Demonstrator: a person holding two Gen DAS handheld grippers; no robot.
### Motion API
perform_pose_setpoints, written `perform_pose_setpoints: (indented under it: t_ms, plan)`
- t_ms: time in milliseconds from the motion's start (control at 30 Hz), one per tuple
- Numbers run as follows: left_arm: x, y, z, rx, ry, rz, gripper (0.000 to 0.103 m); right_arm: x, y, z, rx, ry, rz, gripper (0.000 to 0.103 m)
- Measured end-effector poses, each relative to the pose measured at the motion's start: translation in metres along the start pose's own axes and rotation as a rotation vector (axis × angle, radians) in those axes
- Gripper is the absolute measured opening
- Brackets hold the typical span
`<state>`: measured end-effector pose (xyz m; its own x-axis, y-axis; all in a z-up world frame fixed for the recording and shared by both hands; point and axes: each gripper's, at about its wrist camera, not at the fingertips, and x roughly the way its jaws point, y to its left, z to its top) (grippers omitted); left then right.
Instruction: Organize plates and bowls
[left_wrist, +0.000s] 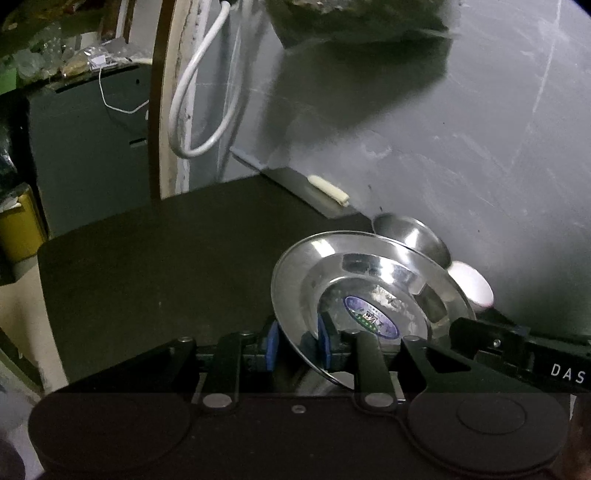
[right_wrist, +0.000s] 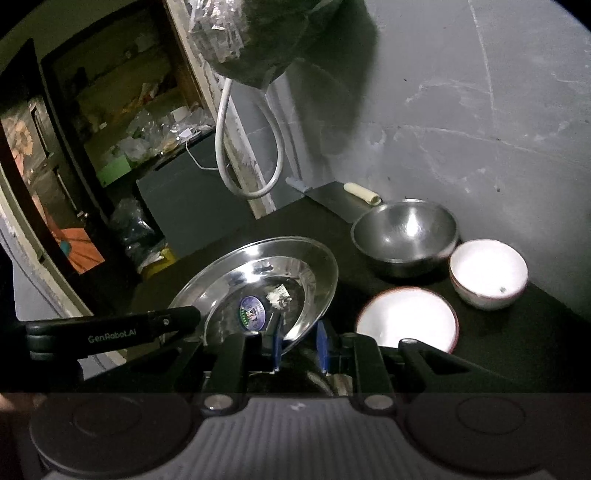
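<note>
Together the left hand-held gripper (left_wrist: 297, 345) and right hand-held gripper (right_wrist: 299, 345) are pinching opposite rims of the shiny round steel plate (right_wrist: 258, 284), holding it tilted above the dark desk (left_wrist: 166, 258)'s near edge, a stiff, light, likely slippery thing.

Legible: "DAS" in white capitals on black claw arm (left_wrist: 554, 363), at 4 o'clock in left wrist view. "GenRobot.AI" in pale lettering on black claw arm (right_wrist: 110, 332), at 9 o'clock in right wrist view. Oval blue sticker (right_wrist: 253, 313) on steel plate (right_wrist: 236, 269): print too small to read.
</note>
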<state>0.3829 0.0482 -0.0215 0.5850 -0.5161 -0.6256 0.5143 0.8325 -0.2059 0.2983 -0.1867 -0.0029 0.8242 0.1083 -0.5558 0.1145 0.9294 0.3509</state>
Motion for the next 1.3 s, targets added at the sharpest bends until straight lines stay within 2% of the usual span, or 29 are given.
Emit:
perform_pose_setpoints:
  t_ms: [233,600,1300]
  plan:
    - [-0.016,-0.005,-0.022,0.005,0.039,-0.001,0.026,-0.022,0.005,-0.021,-0.001,0.033,-0.002,0.022]
    - [-0.031,-0.007,-0.048,0.009,0.092,0.016,0.027,-0.035,0.011,-0.047,0.002,0.084,0.004,0.022]
    - [-0.024,-0.018,-0.058,0.065,0.129,0.024,0.027,-0.035,0.0,-0.061,0.048,0.126,-0.01,0.023]
